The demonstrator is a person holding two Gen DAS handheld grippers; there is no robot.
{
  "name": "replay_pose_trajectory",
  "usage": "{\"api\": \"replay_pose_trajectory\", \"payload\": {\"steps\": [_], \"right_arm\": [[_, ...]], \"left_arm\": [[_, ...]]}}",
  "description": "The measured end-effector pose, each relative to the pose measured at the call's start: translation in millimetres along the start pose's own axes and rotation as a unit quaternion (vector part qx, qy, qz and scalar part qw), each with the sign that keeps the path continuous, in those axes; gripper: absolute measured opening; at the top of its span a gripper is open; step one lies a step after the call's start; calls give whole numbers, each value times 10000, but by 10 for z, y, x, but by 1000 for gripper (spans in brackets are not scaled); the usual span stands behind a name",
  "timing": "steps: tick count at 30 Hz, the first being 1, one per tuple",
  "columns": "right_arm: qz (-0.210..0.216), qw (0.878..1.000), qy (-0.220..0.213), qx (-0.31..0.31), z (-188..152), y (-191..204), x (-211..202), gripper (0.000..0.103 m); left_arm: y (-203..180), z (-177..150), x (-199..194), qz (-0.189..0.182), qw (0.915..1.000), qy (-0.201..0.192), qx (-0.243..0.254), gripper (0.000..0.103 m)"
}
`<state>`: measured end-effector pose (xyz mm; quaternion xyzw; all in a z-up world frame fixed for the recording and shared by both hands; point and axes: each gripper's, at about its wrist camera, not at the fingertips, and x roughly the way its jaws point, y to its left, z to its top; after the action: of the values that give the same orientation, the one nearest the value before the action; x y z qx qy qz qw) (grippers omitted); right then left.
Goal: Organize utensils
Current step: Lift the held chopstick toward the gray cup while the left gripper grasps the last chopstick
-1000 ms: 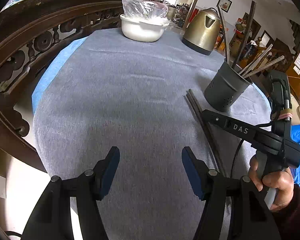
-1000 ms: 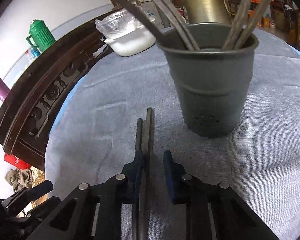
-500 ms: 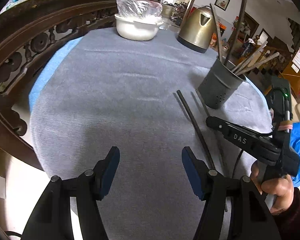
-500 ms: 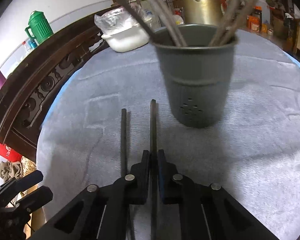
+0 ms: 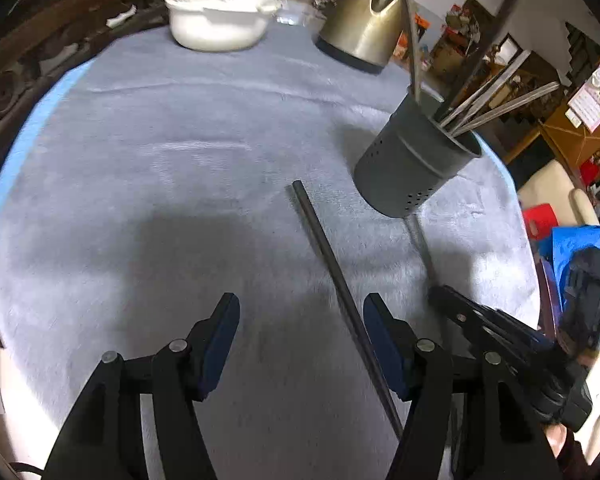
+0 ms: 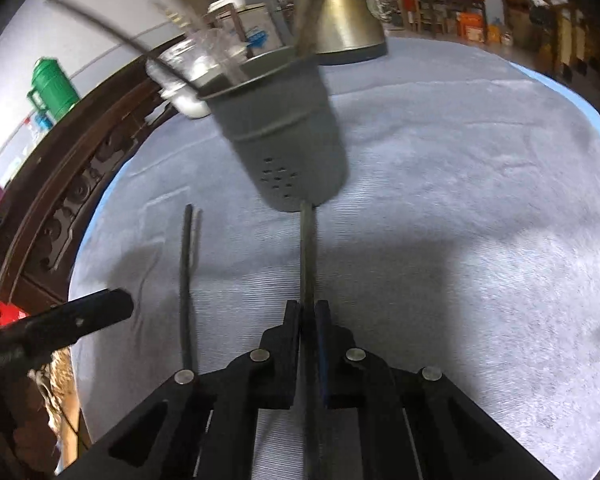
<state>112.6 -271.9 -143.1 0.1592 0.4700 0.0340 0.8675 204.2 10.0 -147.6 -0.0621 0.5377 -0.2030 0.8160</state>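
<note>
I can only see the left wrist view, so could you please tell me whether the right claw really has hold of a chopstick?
Observer: Yes. The right claw is shut on a dark chopstick, which is clamped between its pads.
Operator: Thank you. Where does that chopstick point?
Observer: It points straight at the grey holder. Its far tip meets the holder's lower edge in the picture, but I cannot tell whether they touch.
Operator: Is the other chopstick clear of it?
Observer: Yes. The loose chopstick lies flat to its left, and a bare strip of cloth separates them.
</note>
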Motion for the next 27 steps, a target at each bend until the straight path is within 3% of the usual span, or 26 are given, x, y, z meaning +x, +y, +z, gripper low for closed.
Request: {"api": "replay_pose_trajectory", "payload": {"steps": [5,10,11,13,14,19,24,26,27], "right_arm": [[-153,9997,18,183,14,-179,-75,8],[-25,9986,205,477,0,-359,-108,9],[37,9983,240,525,-5,-377,-108,9],[243,9969,349,668,20,-444,-114,10],[309,9963,353,720,25,-463,-132,10],[427,9958,92,802,228,-521,-216,14],[398,9967,209,681,443,-449,-80,18],[352,9972,242,613,484,-422,-17,18],[308,9975,279,565,506,-396,24,19]], "left_arm": [[-1,239,210,-131,9997,222,-16,63],[-37,405,405,-288,9986,447,-29,49],[-54,430,426,-285,9987,421,22,46],[-98,443,487,-377,9980,498,107,24],[-128,436,511,-388,9978,518,138,22],[-274,355,523,-520,9961,529,483,22],[-289,344,511,-635,9946,609,557,24],[-221,386,497,-685,9946,655,427,35],[-194,414,489,-643,9953,633,353,45]]}}
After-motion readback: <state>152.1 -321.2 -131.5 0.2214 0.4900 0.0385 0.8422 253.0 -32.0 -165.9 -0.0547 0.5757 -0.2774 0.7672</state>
